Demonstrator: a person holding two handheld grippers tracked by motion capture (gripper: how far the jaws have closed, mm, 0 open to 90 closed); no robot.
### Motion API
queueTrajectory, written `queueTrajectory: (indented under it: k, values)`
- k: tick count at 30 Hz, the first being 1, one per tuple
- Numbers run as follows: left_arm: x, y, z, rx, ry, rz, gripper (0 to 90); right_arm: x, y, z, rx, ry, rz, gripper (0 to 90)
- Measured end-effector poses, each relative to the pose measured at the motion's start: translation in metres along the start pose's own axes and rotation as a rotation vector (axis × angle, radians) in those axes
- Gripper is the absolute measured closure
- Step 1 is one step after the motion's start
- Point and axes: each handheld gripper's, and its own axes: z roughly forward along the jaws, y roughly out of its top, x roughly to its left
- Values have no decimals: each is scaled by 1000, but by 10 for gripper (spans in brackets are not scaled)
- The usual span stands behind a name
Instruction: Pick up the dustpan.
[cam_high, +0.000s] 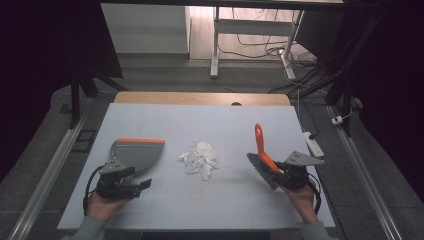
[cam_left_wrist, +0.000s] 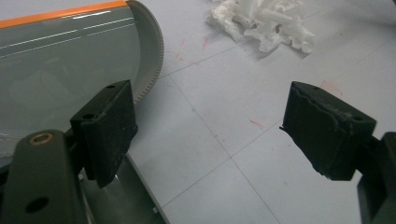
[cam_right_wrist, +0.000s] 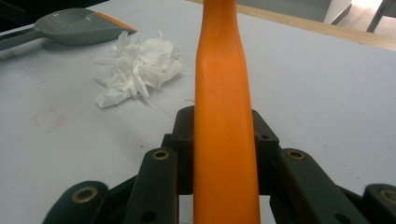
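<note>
Right gripper clamped on the orange handle of the brush; handle runs up between its jaws in the right gripper view, bristle head low over the tabletop, right of centre

Left gripper jaws wide apart, nothing between them. Dustpan lies flat on the tabletop just beyond it; in the left gripper view the pan's grey curved edge sits beside one jaw, its handle under that jaw, not gripped

Paper scraps heaped mid-tabletop, between dustpan and brush, apart from both

Step in hand, as I judge it: brush is taken up, dustpan not yet. Sweeping not begun

Next move likely calls for the left gripper to drop onto the dustpan handle and close, then set the pan's orange lip toward the scraps. Brush must come down behind the heap, bristles touching the tabletop, and push leftward. Light scraps may scatter if the stroke is fast
</note>
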Motion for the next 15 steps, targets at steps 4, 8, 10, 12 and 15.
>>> queueTrajectory:
  k: [4, 8, 10, 12, 15]
  values:
    - [0, 1, 1, 4, 0, 6, 184, 0, 0, 0, -3, 0, 1, 699]
    - [0, 1, 1, 5, 0, 6, 184, 0, 0, 0, -2, -4, 5, 699]
    - [-1, 2, 0, 2, 4, 5, 184, 1, 0, 0, -1, -6, 2, 699]
    - [-2, 3, -2, -3, 5, 7, 184, 2, 0, -1, -4, -6, -1, 699]
    - [-3, 4, -3, -8, 5, 12, 184, 3, 1, -3, -10, -6, -6, 699]
